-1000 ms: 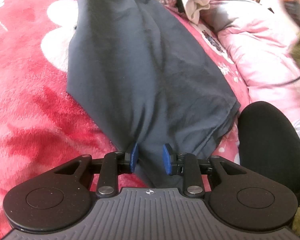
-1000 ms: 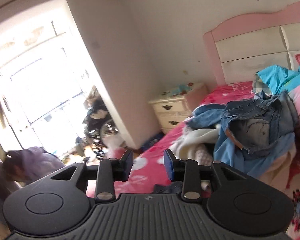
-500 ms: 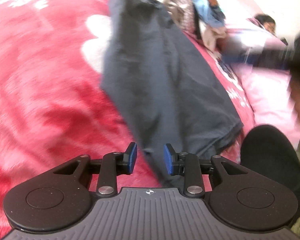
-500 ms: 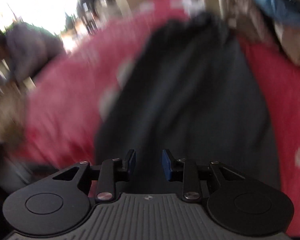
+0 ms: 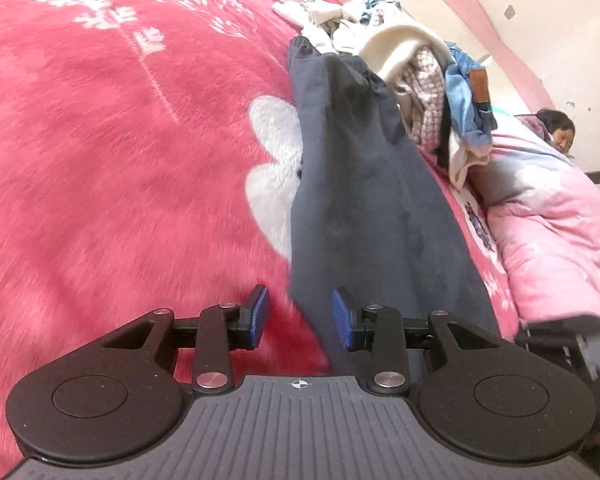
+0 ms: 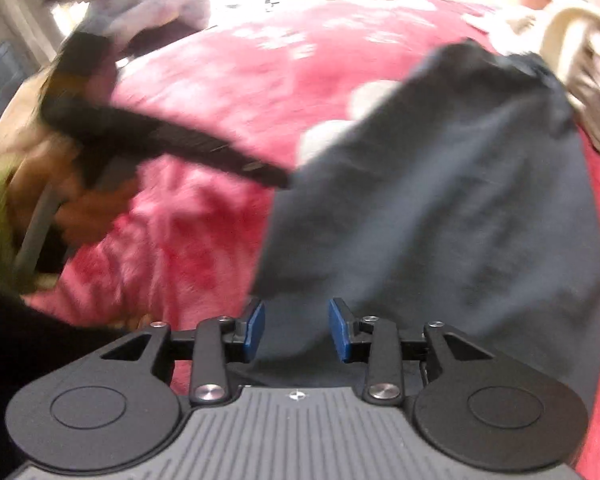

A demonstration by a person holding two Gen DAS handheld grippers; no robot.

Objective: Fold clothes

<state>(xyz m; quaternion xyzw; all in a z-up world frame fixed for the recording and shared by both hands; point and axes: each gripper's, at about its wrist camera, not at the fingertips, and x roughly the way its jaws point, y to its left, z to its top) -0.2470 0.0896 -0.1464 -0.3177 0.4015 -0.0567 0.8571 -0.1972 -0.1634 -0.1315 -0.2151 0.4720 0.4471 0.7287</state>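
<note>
The dark trousers (image 5: 364, 200) lie flat on the red blanket (image 5: 120, 160), beside the clothes pile (image 5: 428, 92). The left gripper (image 5: 300, 316) is over their near left edge; its jaws have just opened, pressing nothing. The right gripper (image 6: 296, 330) is over their near end, its jaws also just opened, apart.

Bright daylight, motion blur, fisheye warping

Left gripper (image 5: 300, 316) angled down, jaws just widened, gap between pads, nothing pinched. Right gripper (image 6: 296, 330) pitched steeply down, jaws just widened, pads apart, nothing gripped.
</note>
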